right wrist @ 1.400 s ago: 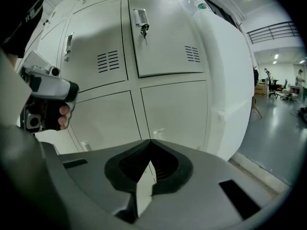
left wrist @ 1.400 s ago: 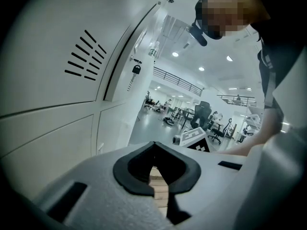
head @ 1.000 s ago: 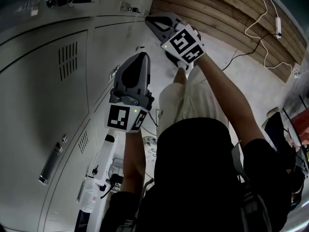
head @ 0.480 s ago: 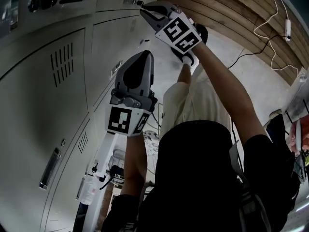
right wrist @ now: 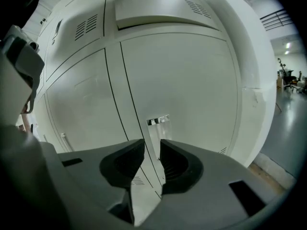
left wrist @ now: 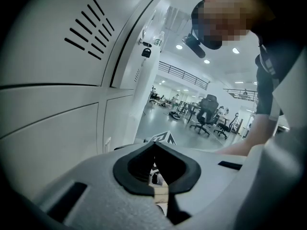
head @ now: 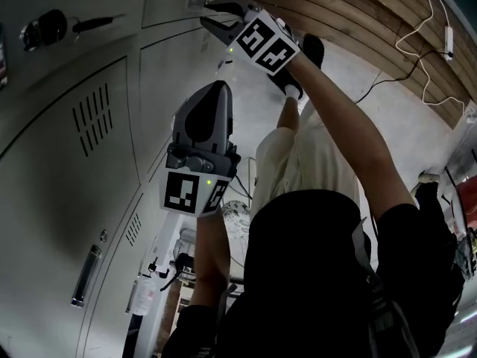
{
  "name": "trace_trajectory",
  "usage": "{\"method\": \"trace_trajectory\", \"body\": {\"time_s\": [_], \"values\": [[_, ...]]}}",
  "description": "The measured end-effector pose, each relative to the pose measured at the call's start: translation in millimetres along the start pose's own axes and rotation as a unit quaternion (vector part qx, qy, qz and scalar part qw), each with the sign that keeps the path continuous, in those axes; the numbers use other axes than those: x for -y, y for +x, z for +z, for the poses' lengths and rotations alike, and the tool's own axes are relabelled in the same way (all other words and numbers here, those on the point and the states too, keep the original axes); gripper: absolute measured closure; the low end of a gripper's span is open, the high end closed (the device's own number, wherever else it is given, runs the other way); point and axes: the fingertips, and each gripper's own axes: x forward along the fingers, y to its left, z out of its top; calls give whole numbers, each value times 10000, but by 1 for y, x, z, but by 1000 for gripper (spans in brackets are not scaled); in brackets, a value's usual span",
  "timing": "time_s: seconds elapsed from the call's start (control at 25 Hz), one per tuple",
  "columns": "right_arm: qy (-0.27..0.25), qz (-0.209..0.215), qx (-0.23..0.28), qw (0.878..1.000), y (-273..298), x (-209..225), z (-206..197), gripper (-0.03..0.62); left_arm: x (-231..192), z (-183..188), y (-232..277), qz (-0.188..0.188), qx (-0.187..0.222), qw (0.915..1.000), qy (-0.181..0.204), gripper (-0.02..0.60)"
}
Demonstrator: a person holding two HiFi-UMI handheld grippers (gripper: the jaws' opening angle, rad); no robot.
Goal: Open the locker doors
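Observation:
Grey locker doors [head: 89, 162] fill the left of the head view. My right gripper [head: 206, 13] is up at the top, its tips just short of a small metal latch [head: 195, 1] on a door edge. Its jaws are opening, with nothing between them. In the right gripper view that gripper [right wrist: 151, 143] points at the shiny latch [right wrist: 158, 120], which sits at the left edge of a door [right wrist: 192, 80]. My left gripper [head: 218, 86] hangs shut and empty in front of the lockers. In the left gripper view its tips [left wrist: 154, 145] meet.
A key [head: 45, 28] hangs in a lock at the upper left, and a bar handle [head: 86, 274] sits on a lower door. Wooden panelling [head: 350, 21] and a cable [head: 417, 28] lie to the right. Office chairs [left wrist: 206, 114] stand beyond the locker row.
My right gripper has moved up and left to the latch, and its jaws have parted from shut. The left gripper has barely moved.

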Motion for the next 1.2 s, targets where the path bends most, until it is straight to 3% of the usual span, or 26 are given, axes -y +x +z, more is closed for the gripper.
{"method": "trace_trajectory", "body": {"time_s": [0.48, 1.2], "values": [[-109, 315, -55, 9994, 22, -5, 6, 435, -9, -1, 3, -33, -46, 10000, 58, 566], [-457, 930, -234, 9943, 27, -11, 8, 442, -7, -1, -3, 41, -31, 10000, 62, 566]]}}
